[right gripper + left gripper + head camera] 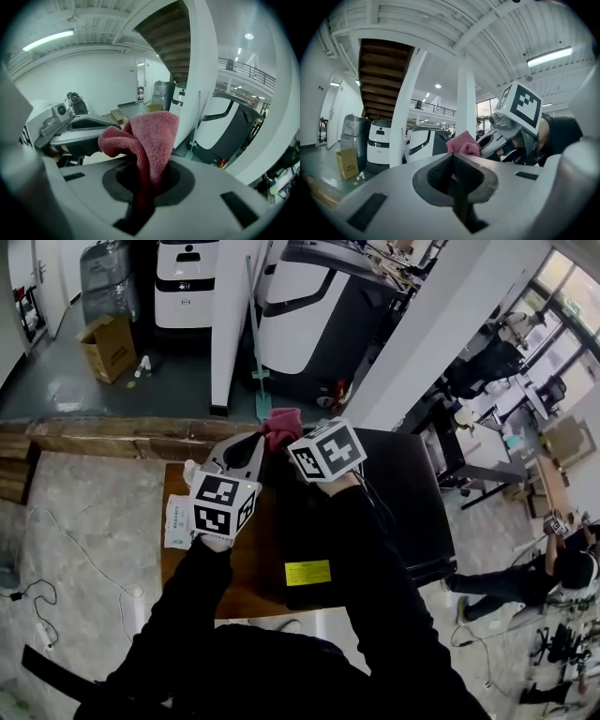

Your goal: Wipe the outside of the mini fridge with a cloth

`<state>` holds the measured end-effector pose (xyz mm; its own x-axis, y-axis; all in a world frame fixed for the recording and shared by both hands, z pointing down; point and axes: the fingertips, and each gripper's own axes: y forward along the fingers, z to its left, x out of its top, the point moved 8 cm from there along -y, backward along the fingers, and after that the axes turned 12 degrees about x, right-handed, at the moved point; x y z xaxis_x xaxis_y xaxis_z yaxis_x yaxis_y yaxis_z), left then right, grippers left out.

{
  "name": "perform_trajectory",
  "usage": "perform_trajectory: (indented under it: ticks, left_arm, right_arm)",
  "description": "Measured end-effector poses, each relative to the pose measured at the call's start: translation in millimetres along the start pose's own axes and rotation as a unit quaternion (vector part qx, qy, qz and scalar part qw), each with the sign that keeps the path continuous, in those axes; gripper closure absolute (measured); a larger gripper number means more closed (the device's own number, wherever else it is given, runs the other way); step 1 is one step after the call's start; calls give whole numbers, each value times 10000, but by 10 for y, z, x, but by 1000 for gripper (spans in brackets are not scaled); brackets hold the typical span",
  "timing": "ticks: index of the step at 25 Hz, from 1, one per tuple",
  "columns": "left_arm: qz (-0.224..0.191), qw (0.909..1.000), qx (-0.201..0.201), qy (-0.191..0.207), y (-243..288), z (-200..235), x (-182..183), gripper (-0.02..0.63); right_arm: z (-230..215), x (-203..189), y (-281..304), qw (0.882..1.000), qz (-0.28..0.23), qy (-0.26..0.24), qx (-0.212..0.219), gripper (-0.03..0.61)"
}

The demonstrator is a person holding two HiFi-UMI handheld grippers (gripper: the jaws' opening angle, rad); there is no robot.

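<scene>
Right gripper (149, 183) is clamped on the pink cloth (152, 131) near the far corner of the black fridge (403, 502). Left gripper (453, 173) is beside it, jaws pressed together, holding nothing.

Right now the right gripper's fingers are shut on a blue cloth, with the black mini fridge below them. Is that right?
Not quite: the cloth is pink, not blue. The right gripper view shows it pinched between the fingers of the right gripper. The rest holds: the black mini fridge sits below, as the head view shows.
</scene>
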<state>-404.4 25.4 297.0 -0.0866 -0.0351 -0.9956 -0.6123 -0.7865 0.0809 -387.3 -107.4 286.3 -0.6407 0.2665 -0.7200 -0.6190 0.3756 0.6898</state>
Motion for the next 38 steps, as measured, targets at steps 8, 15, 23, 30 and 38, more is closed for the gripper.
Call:
perform_trajectory:
  ticks: [8,15,23,30,38]
  left_arm:
    - [-86,9988,-456,175,62,-305,293,607]
    - [-213,9980,-590,108,-17,-830,586,607]
    - [-117,9969,-772,-30,-5,-1631,734,607]
    - [-4,9953,-970,31,31,-2203,704,607]
    - [-11,9949,-999,168,-8,-2638,677,607]
  right_arm:
    - [-322,-109,-174,9987,-14,61,-497,525]
    - [-601,-436,-535,9966,15,256,-782,525]
    - [-1062,-893,-1150,9939,-3,457,-1000,525]
    - [-1557,-1361,-1677,9890,-27,694,-1304,525]
    - [-1918,-1750,-2122,9844,-5,861,-1536,525]
